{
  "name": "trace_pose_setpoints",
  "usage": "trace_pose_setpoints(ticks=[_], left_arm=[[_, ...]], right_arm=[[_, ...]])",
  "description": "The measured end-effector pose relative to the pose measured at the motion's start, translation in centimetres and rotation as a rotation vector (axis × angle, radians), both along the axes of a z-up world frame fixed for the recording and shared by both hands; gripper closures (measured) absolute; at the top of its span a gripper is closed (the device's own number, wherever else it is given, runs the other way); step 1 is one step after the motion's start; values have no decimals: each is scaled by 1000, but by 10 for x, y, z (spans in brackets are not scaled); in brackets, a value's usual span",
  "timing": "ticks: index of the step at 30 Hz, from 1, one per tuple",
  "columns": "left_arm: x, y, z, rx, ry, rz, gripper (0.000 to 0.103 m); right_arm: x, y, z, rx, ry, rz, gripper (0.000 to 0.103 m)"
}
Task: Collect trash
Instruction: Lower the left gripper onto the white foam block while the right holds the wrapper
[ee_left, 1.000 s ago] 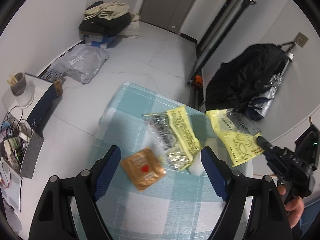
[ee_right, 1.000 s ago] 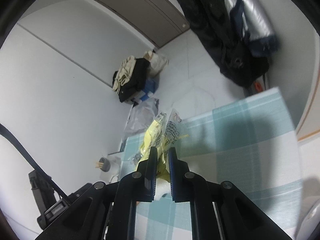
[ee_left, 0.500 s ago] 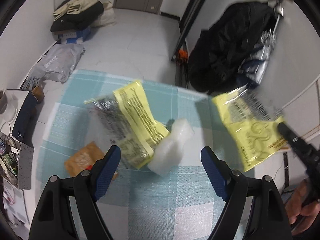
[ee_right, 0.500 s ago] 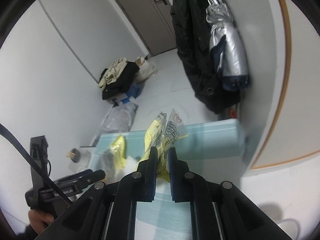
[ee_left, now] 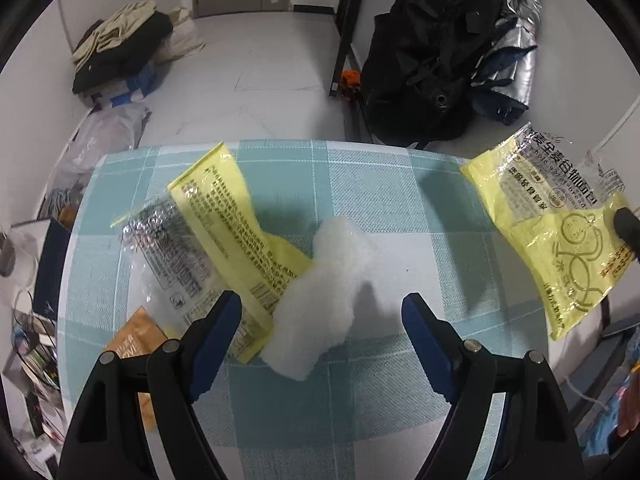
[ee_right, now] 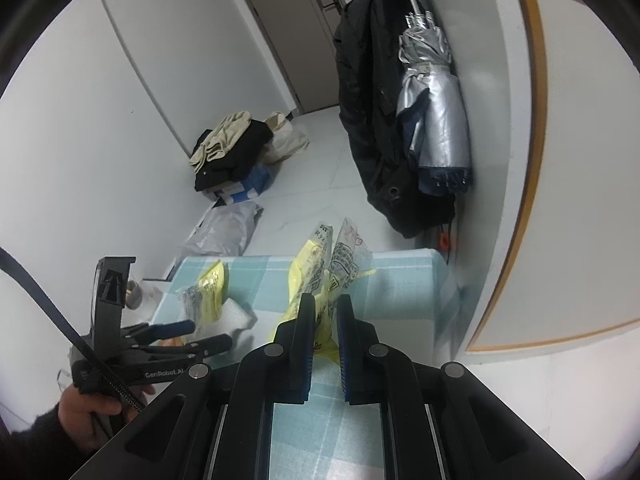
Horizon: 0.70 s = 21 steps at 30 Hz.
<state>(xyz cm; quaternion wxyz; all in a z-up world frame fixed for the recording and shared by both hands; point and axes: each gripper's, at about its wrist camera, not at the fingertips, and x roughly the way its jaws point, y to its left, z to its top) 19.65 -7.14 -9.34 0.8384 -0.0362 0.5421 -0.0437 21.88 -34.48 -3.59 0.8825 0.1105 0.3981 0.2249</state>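
Note:
My right gripper [ee_right: 325,303] is shut on a yellow and clear bread bag [ee_right: 320,268] and holds it up above the table's right side; the bag also shows in the left wrist view [ee_left: 556,224]. My left gripper [ee_left: 322,312] is open and empty above a white foam piece [ee_left: 320,292]. A second yellow and clear wrapper [ee_left: 216,224] lies to the left of the foam. A brown packet [ee_left: 138,336] lies partly hidden by my left finger. All rest on the teal checked tablecloth [ee_left: 372,184].
A black coat [ee_left: 432,52] and a silver umbrella [ee_left: 512,56] hang at the wall beyond the table. A pile of clothes [ee_left: 120,52] and a grey bag [ee_left: 100,140] lie on the floor. A cluttered shelf [ee_left: 28,280] stands left of the table.
My left gripper has swung right, from over the brown packet to over the white foam. My right gripper has lifted the bread bag and drawn it back towards the table's right edge.

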Motion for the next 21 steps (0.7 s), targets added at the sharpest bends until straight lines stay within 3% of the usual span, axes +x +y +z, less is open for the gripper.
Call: trace_pose_setpoints(ticks=[9,13,16,21], left_arm=[[0,-11,-11,82,19,-30,25],[0,-12,-16,109,54,-25,48],[0,-12,-14,97,52,-26,58],[-2,-14,-11,42,50,-42,64]], right_arm=[[-2,-5,1,3,2,2,93],[-3,-5,1,-5,0,0,93],[-2,-5,0,-8,4,-2,93],[-1,-3,-2,-20,9,-6,93]])
